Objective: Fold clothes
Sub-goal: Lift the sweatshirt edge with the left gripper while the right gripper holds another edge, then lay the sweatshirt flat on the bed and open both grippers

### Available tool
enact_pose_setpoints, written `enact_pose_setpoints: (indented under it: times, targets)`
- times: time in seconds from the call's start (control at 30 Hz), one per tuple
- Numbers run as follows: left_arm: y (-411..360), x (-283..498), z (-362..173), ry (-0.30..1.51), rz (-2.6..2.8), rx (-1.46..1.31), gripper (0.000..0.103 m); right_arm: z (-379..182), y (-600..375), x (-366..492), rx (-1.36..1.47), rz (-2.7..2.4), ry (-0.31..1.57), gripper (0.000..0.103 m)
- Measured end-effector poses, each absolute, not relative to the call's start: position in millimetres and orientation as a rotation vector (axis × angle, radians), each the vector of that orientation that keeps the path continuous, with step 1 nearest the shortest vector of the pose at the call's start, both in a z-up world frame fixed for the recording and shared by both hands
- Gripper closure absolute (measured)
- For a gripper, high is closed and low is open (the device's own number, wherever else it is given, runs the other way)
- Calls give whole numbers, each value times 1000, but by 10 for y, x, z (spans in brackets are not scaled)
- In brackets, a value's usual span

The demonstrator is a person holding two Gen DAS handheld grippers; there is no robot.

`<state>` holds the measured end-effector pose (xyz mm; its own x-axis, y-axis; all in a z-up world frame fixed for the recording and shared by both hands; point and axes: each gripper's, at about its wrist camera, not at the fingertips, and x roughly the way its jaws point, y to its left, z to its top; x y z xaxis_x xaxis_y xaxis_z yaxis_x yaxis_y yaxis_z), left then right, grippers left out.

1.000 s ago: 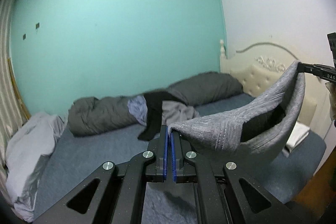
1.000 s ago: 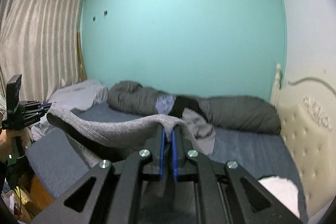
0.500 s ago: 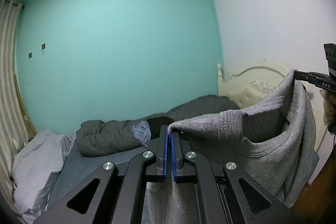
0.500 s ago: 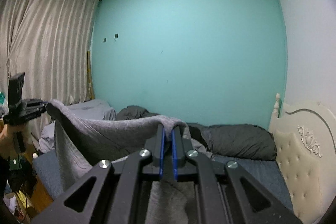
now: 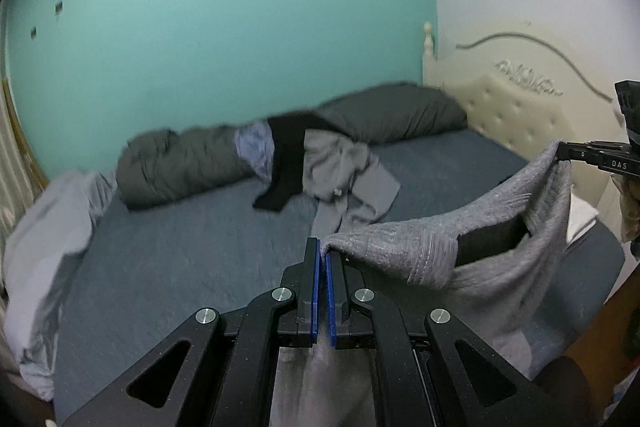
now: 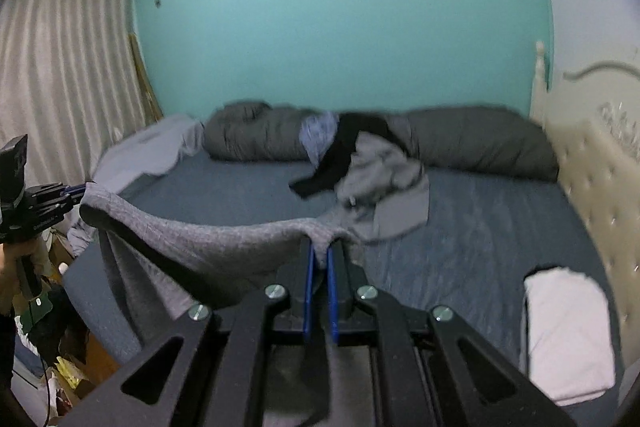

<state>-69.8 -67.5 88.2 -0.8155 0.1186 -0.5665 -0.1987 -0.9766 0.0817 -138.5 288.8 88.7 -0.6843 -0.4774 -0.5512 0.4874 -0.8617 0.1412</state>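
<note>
Teal walls back a blue-sheeted bed [image 5: 192, 259], above which a grey sweater [image 5: 472, 251] hangs stretched between the left gripper [image 5: 322, 247] and right gripper [image 6: 319, 251], each pinched shut on a corner. A shallow pinch could slip and bunch it. The unfolded clothes pile [image 6: 360, 171] and folded white cloth [image 6: 568, 335] crowd the landing space.

Light: soft, even indoor light is filling the room, its source lying out of frame.
Glare: the teal wall [image 5: 224, 27] is glowing palest near the top.
Shadows: faint ones are pooling under the dark pillows [image 6: 472, 143].
Blur: the clothes pile [image 5: 316, 167] and headboard [image 6: 600, 155] are smearing.
Edges: fisheye is bending the curtain [image 6: 60, 67], and black corners are closing in.
</note>
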Motion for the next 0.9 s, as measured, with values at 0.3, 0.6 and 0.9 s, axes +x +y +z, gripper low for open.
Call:
enact_pose_setpoints:
  times: [0.3, 0.6, 0.9]
  targets:
    - [-831, -1657, 67, 114, 2793, -1025, 100, 143, 2656, -2196, 975, -2447, 12, 97]
    - [-910, -2652, -828, 72, 2747, -1160, 100, -700, 2475, -3170, 1125, -2413, 14, 97]
    - [-979, -3516, -1638, 25, 2718, -1270, 100, -1494, 2376, -3980, 1218, -2417, 0, 97]
